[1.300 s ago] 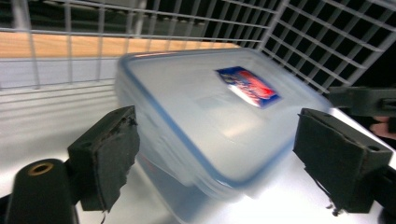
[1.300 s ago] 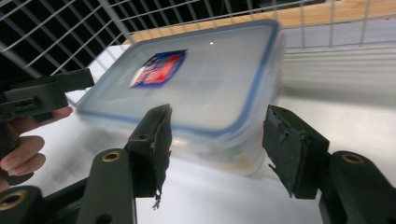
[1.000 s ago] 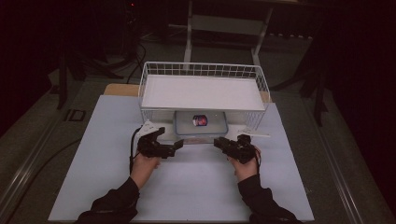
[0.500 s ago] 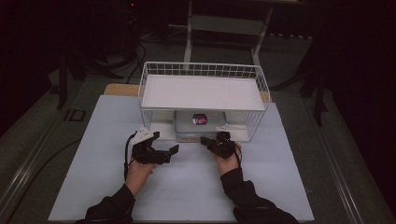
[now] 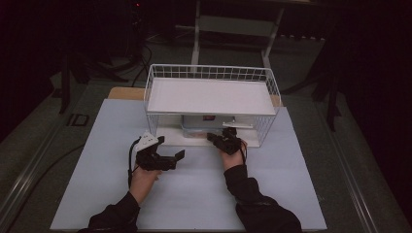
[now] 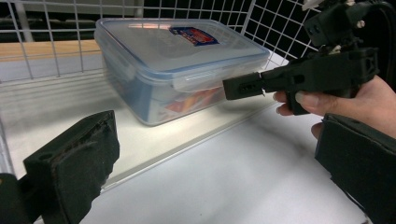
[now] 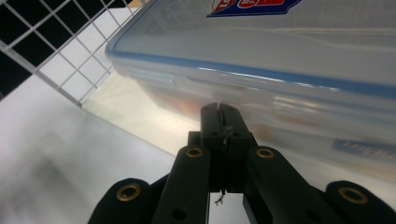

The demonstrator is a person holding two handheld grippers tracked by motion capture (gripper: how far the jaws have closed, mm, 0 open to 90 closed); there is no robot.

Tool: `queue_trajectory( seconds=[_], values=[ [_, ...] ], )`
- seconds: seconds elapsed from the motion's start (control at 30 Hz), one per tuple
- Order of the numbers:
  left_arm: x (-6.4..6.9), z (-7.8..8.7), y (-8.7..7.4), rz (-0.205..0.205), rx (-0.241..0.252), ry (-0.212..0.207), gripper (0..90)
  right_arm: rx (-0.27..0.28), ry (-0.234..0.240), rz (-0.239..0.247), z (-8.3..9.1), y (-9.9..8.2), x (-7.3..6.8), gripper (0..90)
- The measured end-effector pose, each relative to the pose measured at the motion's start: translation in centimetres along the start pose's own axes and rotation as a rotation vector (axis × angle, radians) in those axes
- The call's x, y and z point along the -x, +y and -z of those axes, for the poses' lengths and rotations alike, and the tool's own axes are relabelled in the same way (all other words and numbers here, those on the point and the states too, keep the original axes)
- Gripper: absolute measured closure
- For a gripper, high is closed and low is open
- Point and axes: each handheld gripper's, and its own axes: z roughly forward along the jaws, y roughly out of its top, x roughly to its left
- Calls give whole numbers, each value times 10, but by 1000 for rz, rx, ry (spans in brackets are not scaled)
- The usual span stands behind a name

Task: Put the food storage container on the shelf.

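One clear rigid plastic lidded box, slippery; grip its lid flap. Right tool clenched empty; left tool released.

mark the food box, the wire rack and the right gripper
box (image 6: 177, 51), left gripper view, on its clear lid.
rack (image 5: 209, 73), high view, on its back wire rim.
right gripper (image 7: 220, 111), right gripper view, at the shut jaw tips.
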Motion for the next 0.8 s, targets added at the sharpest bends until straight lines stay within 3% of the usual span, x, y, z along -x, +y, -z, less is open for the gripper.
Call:
queue_trajectory(
  seconds=[0.07,0.17,0.23,0.33,0.43,0.5,0.63,0.8],
  values=[
    [-1,0,-1,-2,-4,2,0,-9,-10,36,-3,0,-5,889],
    [-1,1,0,-1,-5,-3,0,-9,18,10,-2,-1,-7,828],
    [1,3,1,-11,-1,-11,0,-15,33,27,2,-3,-11,767],
    [3,5,4,-29,-5,-36,0,-7,69,27,12,-7,-15,583],
    [4,7,6,-45,-13,-47,0,13,89,55,22,-11,-17,386],
    [5,8,6,-46,-16,-62,0,2,130,74,28,-14,-17,261],
    [8,13,6,-60,-27,-95,0,15,171,79,42,-23,-17,181],
    [14,22,4,-102,-39,-124,0,14,180,125,61,-34,-17,172]
  ],
)
